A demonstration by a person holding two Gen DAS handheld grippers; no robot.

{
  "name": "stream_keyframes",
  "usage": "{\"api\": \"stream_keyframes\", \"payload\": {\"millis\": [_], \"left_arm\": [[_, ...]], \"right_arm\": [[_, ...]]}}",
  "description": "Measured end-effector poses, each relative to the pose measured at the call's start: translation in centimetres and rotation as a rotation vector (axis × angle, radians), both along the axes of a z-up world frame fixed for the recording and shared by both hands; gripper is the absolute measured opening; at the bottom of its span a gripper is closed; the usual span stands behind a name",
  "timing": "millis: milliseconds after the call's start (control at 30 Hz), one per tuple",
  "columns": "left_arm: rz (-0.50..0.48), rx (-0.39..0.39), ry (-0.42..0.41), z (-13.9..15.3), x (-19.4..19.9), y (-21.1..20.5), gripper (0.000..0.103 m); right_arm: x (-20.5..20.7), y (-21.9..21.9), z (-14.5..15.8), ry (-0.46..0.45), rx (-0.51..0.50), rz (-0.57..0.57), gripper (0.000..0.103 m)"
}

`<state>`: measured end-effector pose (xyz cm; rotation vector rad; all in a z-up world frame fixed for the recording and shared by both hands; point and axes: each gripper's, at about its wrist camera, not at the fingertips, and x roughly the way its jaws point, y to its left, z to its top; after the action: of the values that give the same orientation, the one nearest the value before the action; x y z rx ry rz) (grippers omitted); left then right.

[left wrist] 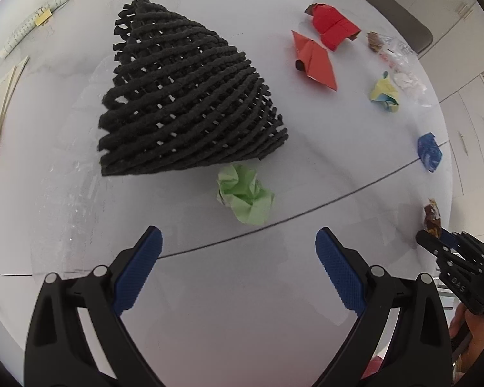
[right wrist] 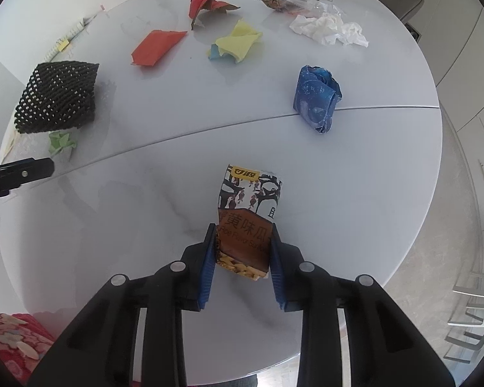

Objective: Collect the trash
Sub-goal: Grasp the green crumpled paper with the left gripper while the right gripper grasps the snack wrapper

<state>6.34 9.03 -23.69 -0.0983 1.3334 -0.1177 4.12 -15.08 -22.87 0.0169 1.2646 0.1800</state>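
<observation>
Snack wrapper (right wrist: pixel 248 222) lies on the white counter (right wrist: pixel 355 193), pinched between the right hand-held gripper (right wrist: pixel 243 251) pads. Left hand-held gripper (left wrist: pixel 238 245) hangs spread wide just short of a crumpled green paper (left wrist: pixel 245 196).

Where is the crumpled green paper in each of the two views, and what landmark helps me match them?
Left wrist view: the crumpled green paper lies centre, just below the black foam net, ahead of the open left gripper.
Right wrist view: the same paper sits at the left edge, small, under the net.
Shared landmark: the dark seam across the table, just on the camera's side of the paper in both views.
</observation>
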Motion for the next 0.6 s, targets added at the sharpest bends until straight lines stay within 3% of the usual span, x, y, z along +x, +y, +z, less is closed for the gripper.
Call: {"api": "stream_keyframes", "payload": {"millis": [233,367,400,467,600], "left_arm": [[0.022,0.023,0.025,-1.4,1.7,-0.5,0.085],[0.020,0.045,0.021,-1.6,2.1,-0.8,0.064],[0.014,0.053,0.017,-1.5,2.2,-0.9,0.063],[0.008,0.057,0.011,-1.3,2.2,-1.0,0.049],[0.011,0.028,0.016,-0.7,2.2,-0.7,0.039]], "right_arm": [[1.1,-0.4,0.6,-0.002,0.044,-0.004,0.030],[1.7,-0.3,1.0,-0.004,0.065,0.007,0.030],[1.9,-0.2,1.0,-0.004,0.074,0.009,0.030],[2.3,0.1,1.1,-0.004,0.084,0.014,0.030],[2.4,0.7,1.4,-0.009,0.092,0.031,0.030]]}}
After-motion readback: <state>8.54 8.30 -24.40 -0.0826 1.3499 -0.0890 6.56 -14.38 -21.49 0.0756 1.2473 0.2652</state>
